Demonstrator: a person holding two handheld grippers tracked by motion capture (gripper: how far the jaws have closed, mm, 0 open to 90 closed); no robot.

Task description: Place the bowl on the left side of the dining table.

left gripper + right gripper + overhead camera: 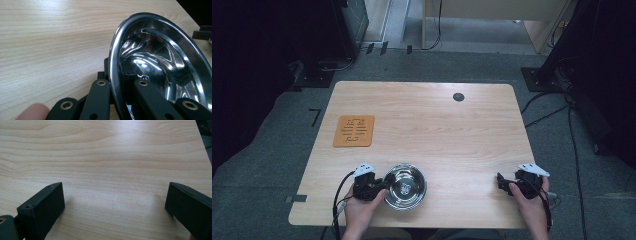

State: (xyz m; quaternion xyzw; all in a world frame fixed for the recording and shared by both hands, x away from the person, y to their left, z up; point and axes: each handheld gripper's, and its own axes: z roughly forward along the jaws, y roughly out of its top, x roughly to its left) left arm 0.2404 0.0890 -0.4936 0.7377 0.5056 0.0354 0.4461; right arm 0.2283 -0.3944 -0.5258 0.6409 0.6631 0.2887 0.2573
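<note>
1. Two hand-held grippers, one in each hand, at the near edge of the surface.
2. Left hand-held gripper: jaws clamped on the left rim of the steel bowl, one jaw inside, one outside. Left gripper view has the rim running between the black jaws.
3. Right hand-held gripper: jaws spread wide over bare wood, gripping nothing.
4. Bowl sits near the front edge, left of centre, well apart from the right hand-held gripper.
5. Orange mat lies flat toward the far left.
6. Dark round grommet near the far edge.
</note>
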